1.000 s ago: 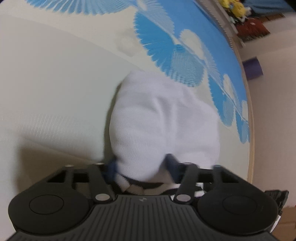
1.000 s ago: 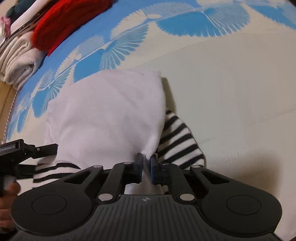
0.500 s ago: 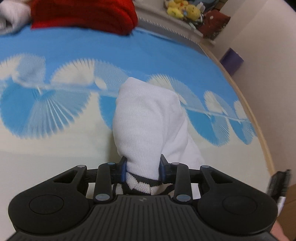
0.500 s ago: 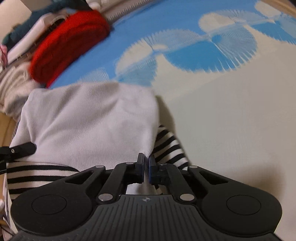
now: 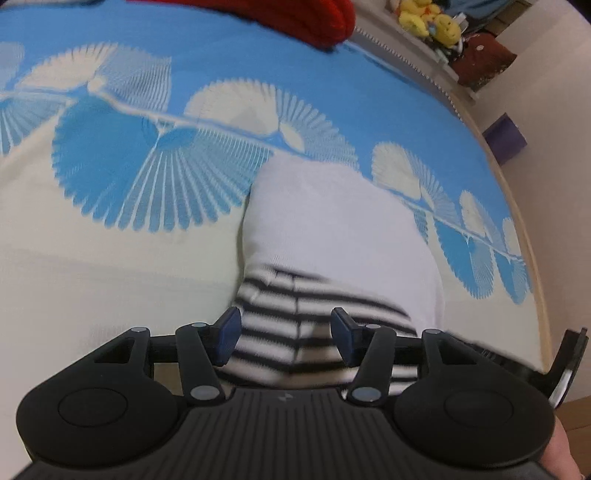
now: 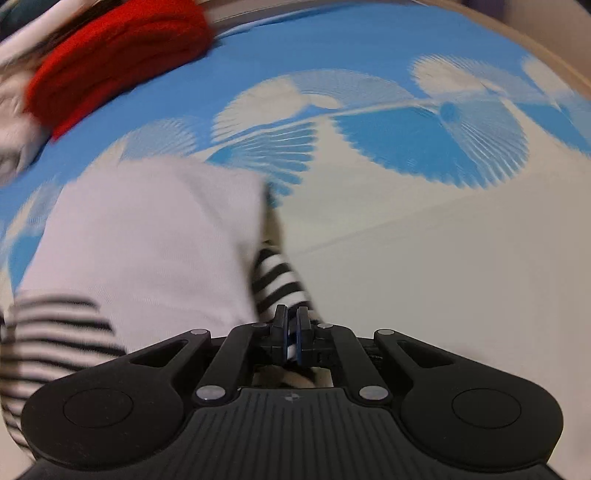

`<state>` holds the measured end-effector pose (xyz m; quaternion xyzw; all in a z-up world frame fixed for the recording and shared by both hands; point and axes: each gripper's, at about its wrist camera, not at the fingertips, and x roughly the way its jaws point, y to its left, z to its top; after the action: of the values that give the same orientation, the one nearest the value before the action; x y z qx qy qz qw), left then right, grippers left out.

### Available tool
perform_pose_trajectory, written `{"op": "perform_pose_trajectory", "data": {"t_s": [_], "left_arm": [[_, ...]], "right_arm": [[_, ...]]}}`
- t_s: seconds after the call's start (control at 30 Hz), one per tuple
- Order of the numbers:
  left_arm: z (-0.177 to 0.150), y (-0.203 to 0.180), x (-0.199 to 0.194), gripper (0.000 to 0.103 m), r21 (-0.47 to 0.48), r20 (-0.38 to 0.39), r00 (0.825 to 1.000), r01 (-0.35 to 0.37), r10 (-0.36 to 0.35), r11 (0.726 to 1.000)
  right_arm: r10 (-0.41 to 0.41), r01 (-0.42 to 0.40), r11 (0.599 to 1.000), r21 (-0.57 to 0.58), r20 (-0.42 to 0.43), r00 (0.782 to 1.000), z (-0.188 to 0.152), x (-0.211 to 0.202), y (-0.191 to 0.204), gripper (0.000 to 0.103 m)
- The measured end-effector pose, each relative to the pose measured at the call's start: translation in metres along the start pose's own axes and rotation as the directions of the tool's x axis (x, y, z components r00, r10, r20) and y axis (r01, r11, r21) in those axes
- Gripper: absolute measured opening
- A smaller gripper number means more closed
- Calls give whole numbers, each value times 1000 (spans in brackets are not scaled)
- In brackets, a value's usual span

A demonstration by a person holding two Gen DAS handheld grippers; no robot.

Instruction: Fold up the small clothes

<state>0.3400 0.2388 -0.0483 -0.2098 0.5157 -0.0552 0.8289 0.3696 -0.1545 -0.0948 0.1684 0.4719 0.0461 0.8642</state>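
A small white garment [image 5: 340, 229] with black-and-white striped trim [image 5: 295, 317] lies on a cream and blue patterned cloth [image 5: 110, 258]. My left gripper [image 5: 284, 334] is open, its blue pads [image 5: 227, 334] apart on either side of the striped part, which lies between them. In the right wrist view the same white garment [image 6: 147, 236] lies left of centre, with a striped sleeve [image 6: 277, 280] at its right edge. My right gripper [image 6: 291, 332] is shut on that striped sleeve.
A red knitted item [image 6: 110, 62] and pale folded clothes [image 6: 11, 122] lie at the far edge of the cloth. The red item also shows in the left wrist view [image 5: 295, 14]. Yellow soft toys [image 5: 428, 18] and a purple box [image 5: 506, 138] stand beyond the wooden rim [image 5: 532, 229].
My left gripper has opened and let go of the garment, which now lies flatter with its striped part showing. My right gripper stays shut on the striped sleeve and has swung toward the far side.
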Motion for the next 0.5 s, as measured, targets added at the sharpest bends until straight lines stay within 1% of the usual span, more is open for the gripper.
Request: {"op": "perform_pose_trajectory", "data": {"t_s": [0.03,0.07,0.13,0.17,0.2,0.23,0.27,0.3,0.33,0.37,0.43,0.5], "left_arm": [[-2,0,1,59,3,-18,1000,8,-8,1000],[-6,0,4,61,11,-34,999,9,-8,1000],[-12,-5,10,66,57,-40,999,-18,20,998],[-14,-6,14,67,73,-46,998,-36,39,997],[-16,-4,19,67,75,-53,997,-51,55,996],[-17,-1,22,69,60,-58,996,-60,63,996],[-18,2,24,71,36,-62,996,-64,66,997],[-18,6,24,72,6,-64,996,-58,59,998],[-19,10,24,73,-19,-65,997,-50,49,999],[-20,12,24,77,-38,-66,997,-46,44,998],[-23,16,28,84,-55,-81,995,-62,57,997],[-25,22,32,84,-90,-101,994,-54,45,994]], "right_arm": [[21,-21,999,41,17,1000,2,-5,-5,7],[51,-53,996,69,44,998,2,-12,-8,7],[118,-124,990,73,86,989,3,-23,-10,7],[159,-166,984,68,91,983,2,-26,-8,13],[212,-217,974,69,74,974,1,-25,-7,26],[259,-260,963,73,32,965,-2,-19,-5,35],[273,-272,960,72,-13,962,-5,-14,-3,46],[252,-248,967,57,-61,966,-9,-8,1,46],[214,-212,977,37,-82,973,-13,-4,4,46],[183,-182,983,19,-94,979,-16,-2,7,46],[176,-175,984,21,-104,979,-19,-1,7,47],[177,-175,984,28,-105,979,-19,0,5,47]]}}
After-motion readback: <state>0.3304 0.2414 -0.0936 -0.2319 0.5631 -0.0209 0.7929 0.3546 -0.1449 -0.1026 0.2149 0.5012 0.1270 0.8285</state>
